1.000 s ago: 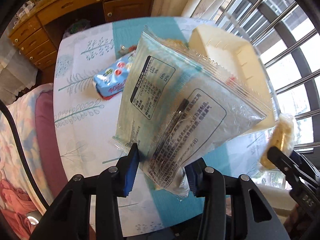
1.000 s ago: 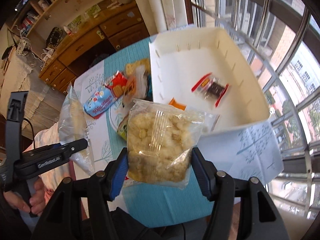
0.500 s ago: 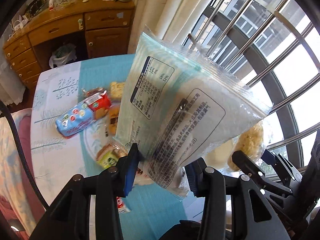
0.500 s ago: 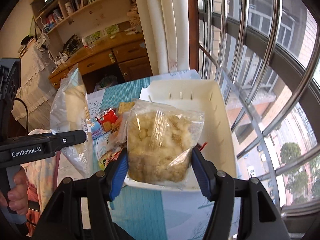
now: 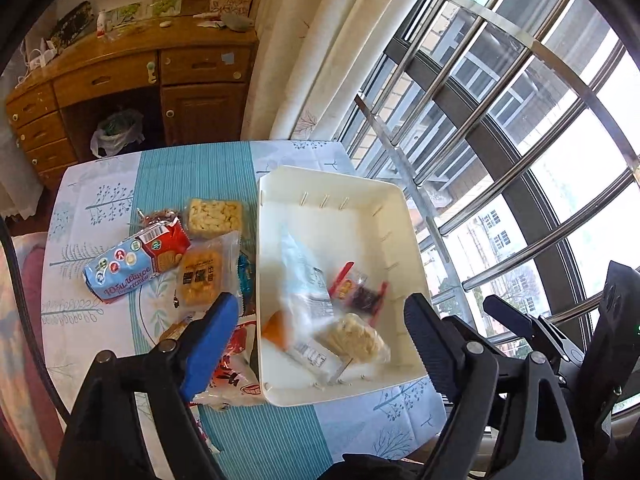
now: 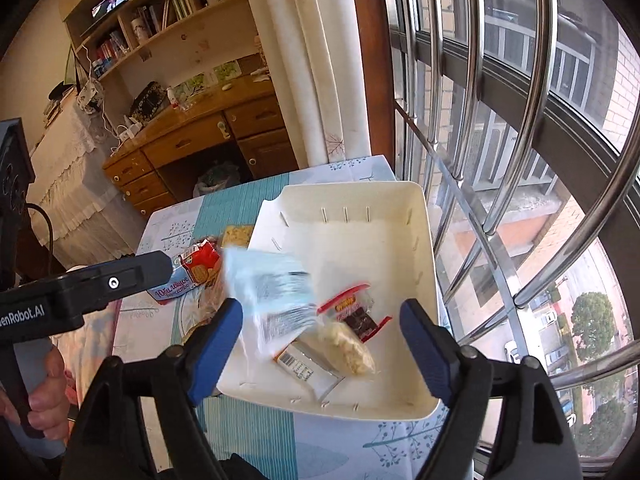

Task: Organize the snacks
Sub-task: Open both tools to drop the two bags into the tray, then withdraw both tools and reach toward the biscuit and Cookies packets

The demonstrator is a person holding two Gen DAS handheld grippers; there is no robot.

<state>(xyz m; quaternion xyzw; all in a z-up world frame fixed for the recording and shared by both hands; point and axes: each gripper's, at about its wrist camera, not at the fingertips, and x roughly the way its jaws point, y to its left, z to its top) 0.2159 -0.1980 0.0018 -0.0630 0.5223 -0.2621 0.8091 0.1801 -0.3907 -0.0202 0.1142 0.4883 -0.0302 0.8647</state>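
A white bin [image 5: 404, 216] [image 6: 424, 240] sits on the table's right side, by the window. In it lie a clear bag of pale puffs [image 5: 356, 340] [image 6: 350, 350], a red-edged snack packet [image 5: 358, 290] [image 6: 356, 314] and a pale blue printed bag [image 5: 308, 284] [image 6: 274, 292], blurred and tilted over the bin's left part. My left gripper [image 5: 320, 340] is open and empty above the bin. My right gripper [image 6: 322, 344] is open and empty above it too.
Left of the bin lie a blue-and-red biscuit pack [image 5: 134, 262] [image 6: 192, 270], a tray of pale crackers [image 5: 215, 216], an orange snack bag [image 5: 202, 276] and a red-and-white bag [image 5: 232, 376]. Window bars [image 5: 500, 128] stand at the right, a wooden desk [image 5: 120, 84] behind.
Both grippers have opened. The pale blue bag has left my left gripper and the puff bag has left my right gripper; both are now in the bin.
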